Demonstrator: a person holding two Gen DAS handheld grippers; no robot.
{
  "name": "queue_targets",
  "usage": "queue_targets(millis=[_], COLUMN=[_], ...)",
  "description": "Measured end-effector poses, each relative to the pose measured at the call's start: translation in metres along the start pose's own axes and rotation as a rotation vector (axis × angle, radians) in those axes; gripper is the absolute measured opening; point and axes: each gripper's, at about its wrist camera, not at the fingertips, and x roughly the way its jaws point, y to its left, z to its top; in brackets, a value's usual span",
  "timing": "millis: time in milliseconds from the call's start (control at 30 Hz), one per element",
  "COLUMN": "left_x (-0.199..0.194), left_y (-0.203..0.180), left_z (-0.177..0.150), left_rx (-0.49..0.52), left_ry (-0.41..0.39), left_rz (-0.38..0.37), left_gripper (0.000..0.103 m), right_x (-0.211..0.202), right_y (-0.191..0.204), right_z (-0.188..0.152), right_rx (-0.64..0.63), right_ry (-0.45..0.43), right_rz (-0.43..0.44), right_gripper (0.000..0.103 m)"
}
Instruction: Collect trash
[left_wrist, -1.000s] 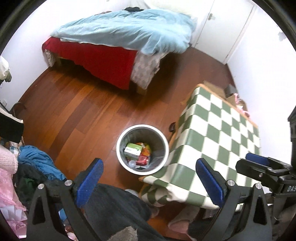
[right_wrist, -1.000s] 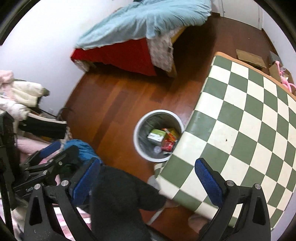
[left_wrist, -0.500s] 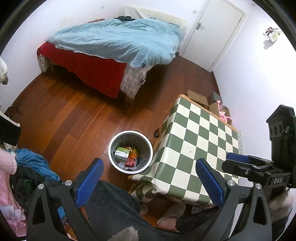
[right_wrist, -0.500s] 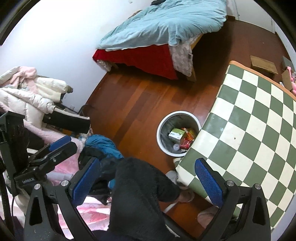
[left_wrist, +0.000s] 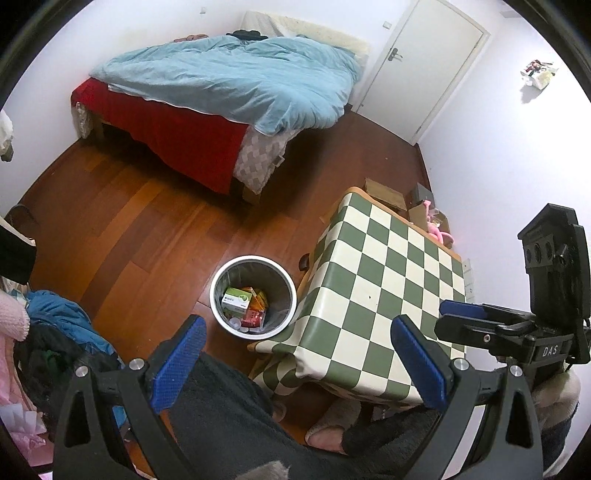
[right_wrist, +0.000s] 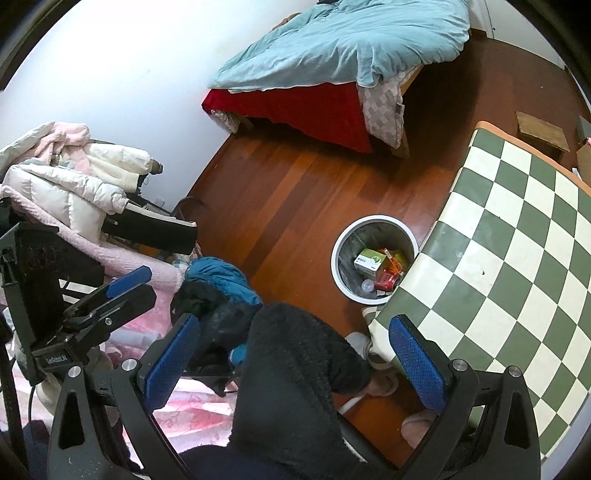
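Observation:
A metal trash bin (left_wrist: 253, 257) stands on the wood floor beside the checkered table (left_wrist: 388, 295). Inside it lie a green-and-white box (left_wrist: 236, 299) and red and orange wrappers (left_wrist: 255, 312). My left gripper (left_wrist: 299, 358) hangs high above the bin's near side, open, with nothing between its blue pads. My right gripper (right_wrist: 295, 362) is also open and empty, up over a person's dark fuzzy leg (right_wrist: 295, 369). From there the bin (right_wrist: 354, 236) lies ahead and to the right, with the box (right_wrist: 367, 260) showing inside. The tabletop (right_wrist: 517, 240) carries no loose items.
A bed with a blue duvet (left_wrist: 236, 77) fills the far side, beside a white door (left_wrist: 424, 66). Piled clothes and jackets (right_wrist: 74, 177) sit at the left. Cardboard boxes (left_wrist: 384, 192) lie behind the table. Slippers (left_wrist: 332, 424) are under the table's near edge.
Both grippers have risen and pulled back, so the bin and table look smaller and more of the room shows. Both stay open and empty.

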Motion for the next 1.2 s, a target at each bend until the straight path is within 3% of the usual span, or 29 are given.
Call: queue_targets(millis=[1200], left_x=[0.0013], left_y=[-0.0093], left_z=[0.0013], left_rx=[-0.010], left_ry=[0.010], left_rz=[-0.056], left_gripper=[0.103], right_x=[0.0000], right_y=[0.0030], right_z=[0.0006], right_rx=[0.019], right_ry=[0.010], right_rz=[0.020], right_gripper=[0.103])
